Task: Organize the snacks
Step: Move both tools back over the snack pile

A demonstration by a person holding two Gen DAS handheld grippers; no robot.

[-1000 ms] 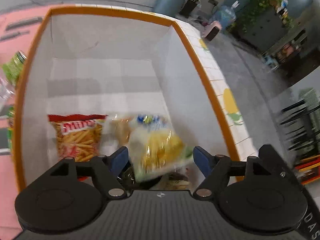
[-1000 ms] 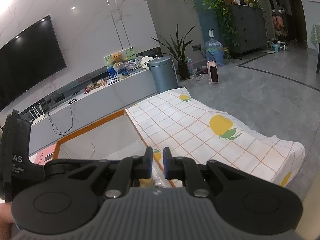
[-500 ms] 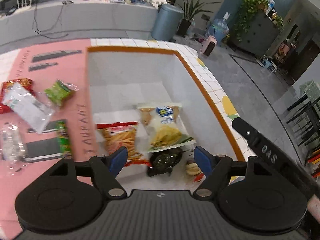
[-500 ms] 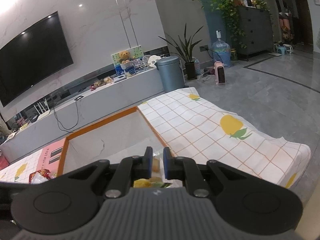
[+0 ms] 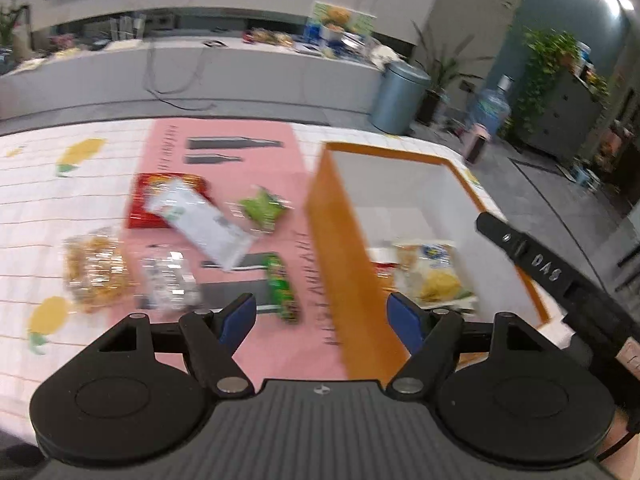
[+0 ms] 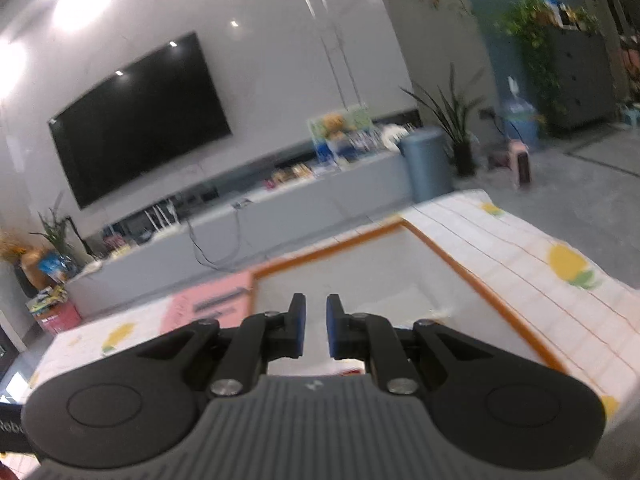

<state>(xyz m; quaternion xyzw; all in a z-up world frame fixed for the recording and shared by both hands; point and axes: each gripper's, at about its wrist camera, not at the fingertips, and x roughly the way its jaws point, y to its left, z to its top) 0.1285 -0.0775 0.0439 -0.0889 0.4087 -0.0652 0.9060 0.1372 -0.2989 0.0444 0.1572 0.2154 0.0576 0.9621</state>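
My left gripper point(image 5: 320, 312) is open and empty, hovering over the pink mat point(image 5: 240, 160) beside the left wall of the orange-rimmed white box point(image 5: 340, 248). A yellow chip bag point(image 5: 434, 276) and a red bag point(image 5: 382, 266) lie inside the box. On the mat lie a white packet point(image 5: 200, 220) over a red packet point(image 5: 140, 216), a green bag point(image 5: 262, 208), a green bar point(image 5: 282, 286), a clear packet point(image 5: 170, 280) and a brown snack bag point(image 5: 94, 270). My right gripper point(image 6: 316, 312) is shut on nothing, above the near end of the box point(image 6: 500, 300).
A white tablecloth with lemon prints point(image 5: 80, 152) covers the table, which ends at the right beyond the box point(image 6: 568, 264). The other gripper's black body point(image 5: 540, 268) juts in over the box's right rim. A blue bin point(image 5: 400, 96) and a long TV cabinet point(image 6: 280, 216) stand behind.
My left gripper rose out of the box and swung left, leaving the yellow chip bag inside; the snacks on the mat are now in view. The right gripper turned left, still shut.
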